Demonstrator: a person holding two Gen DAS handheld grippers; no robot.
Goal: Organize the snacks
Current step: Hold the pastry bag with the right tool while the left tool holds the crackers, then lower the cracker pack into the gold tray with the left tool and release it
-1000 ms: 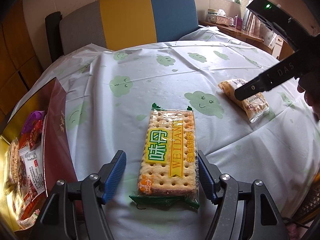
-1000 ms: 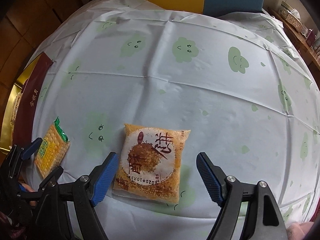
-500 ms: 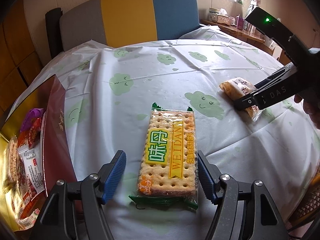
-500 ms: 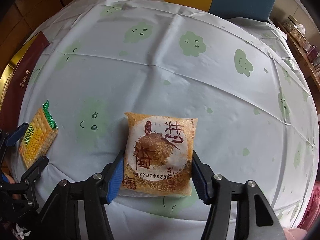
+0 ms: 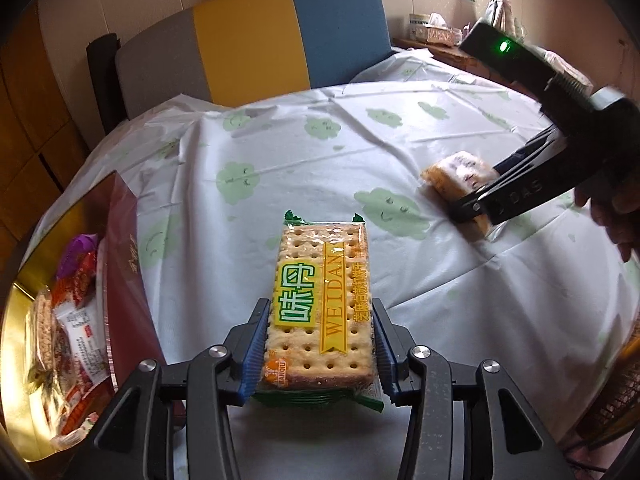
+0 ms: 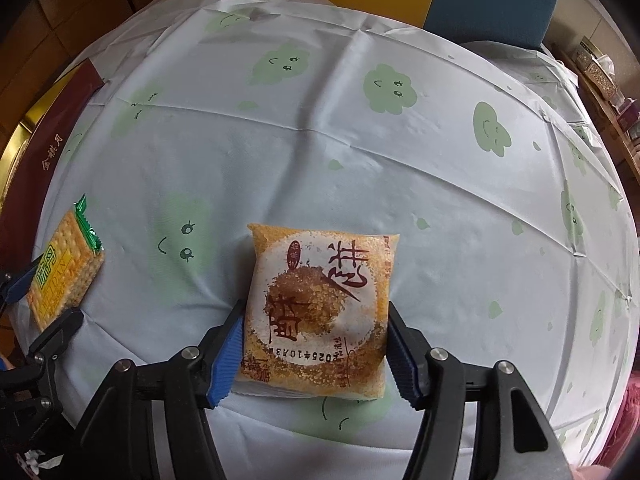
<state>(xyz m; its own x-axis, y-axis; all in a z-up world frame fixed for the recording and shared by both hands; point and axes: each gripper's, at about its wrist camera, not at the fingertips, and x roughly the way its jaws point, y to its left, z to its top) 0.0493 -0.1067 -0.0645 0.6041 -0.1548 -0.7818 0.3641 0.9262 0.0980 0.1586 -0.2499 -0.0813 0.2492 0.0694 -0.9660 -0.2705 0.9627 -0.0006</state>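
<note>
A cracker pack point(image 5: 320, 264), yellow label and green ends, lies on the tablecloth between the blue pads of my left gripper point(image 5: 319, 312). Its jaws are closing and both pads touch the pack's long sides. The right wrist view shows the same pack point(image 6: 64, 268) and left gripper point(image 6: 42, 304) at the far left. A square orange pastry pack point(image 6: 316, 280) with red characters sits between the pads of my right gripper point(image 6: 315, 316). Those jaws are opening slightly, though both pads still touch its edges. From the left wrist view, the right gripper point(image 5: 472, 208) clamps that pastry pack point(image 5: 452, 172).
A dark red gift box point(image 5: 124, 248) with a gold inside holds several snack packs at the table's left edge. It also shows as a red wall point(image 6: 52, 136). A grey, yellow and blue chair point(image 5: 248, 40) stands behind the table. A hand point(image 5: 616, 216) holds the right gripper.
The left jaws have closed from wide open onto the cracker pack. The right jaws closed onto the pastry pack earlier and have rolled a little with it.
</note>
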